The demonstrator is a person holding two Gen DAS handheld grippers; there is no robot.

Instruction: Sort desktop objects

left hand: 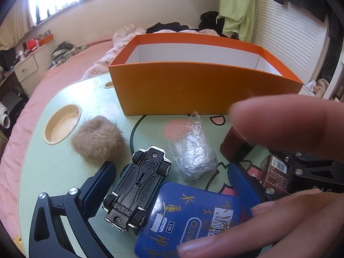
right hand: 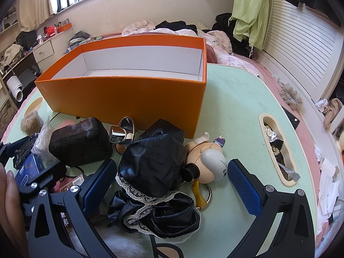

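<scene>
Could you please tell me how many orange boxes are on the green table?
1. The orange box stands open at the far side of the green table, behind the clutter; its visible inside looks empty.

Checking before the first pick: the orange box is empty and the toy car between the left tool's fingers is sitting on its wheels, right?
Not quite. The toy car lies upside down with its black chassis and wheels facing up, as the left wrist view shows. The orange box is indeed empty, and the car does sit between the open left tool fingers.
</scene>
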